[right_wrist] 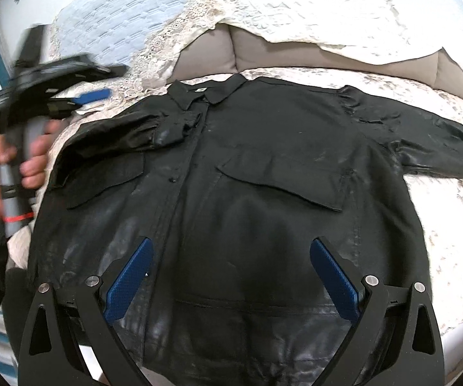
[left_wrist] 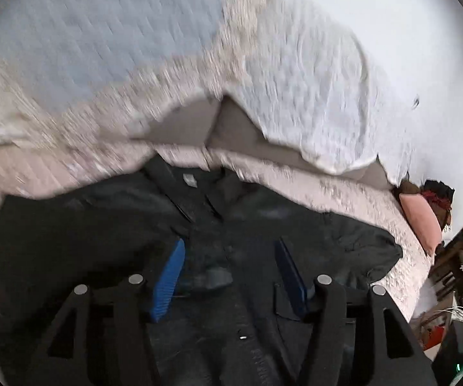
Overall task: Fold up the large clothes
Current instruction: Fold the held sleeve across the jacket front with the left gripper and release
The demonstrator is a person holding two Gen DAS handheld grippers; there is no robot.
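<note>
Your right gripper (right_wrist: pixel 231 273) hangs with its jaws spread wide and empty over the lower middle of the black shirt (right_wrist: pixel 263 160), which lies face up and buttoned on the lace-covered sofa seat (right_wrist: pixel 450 225). In the right wrist view the collar sits at upper centre and the hem runs off the bottom edge, so the shirt's long axis points straight up the frame, away from that gripper.

Your left gripper (right_wrist: pixel 80 96) shows blurred at the upper left of that view, off the cloth beside the bunched sleeve (right_wrist: pixel 109 138). Its own blurred view shows blue pads (left_wrist: pixel 167 283) parted, nothing between them.

The other sleeve (right_wrist: pixel 440 148) stretches toward the right edge. Judging by this, each gripper is nearer its own sleeve for a first inward fold.
</note>
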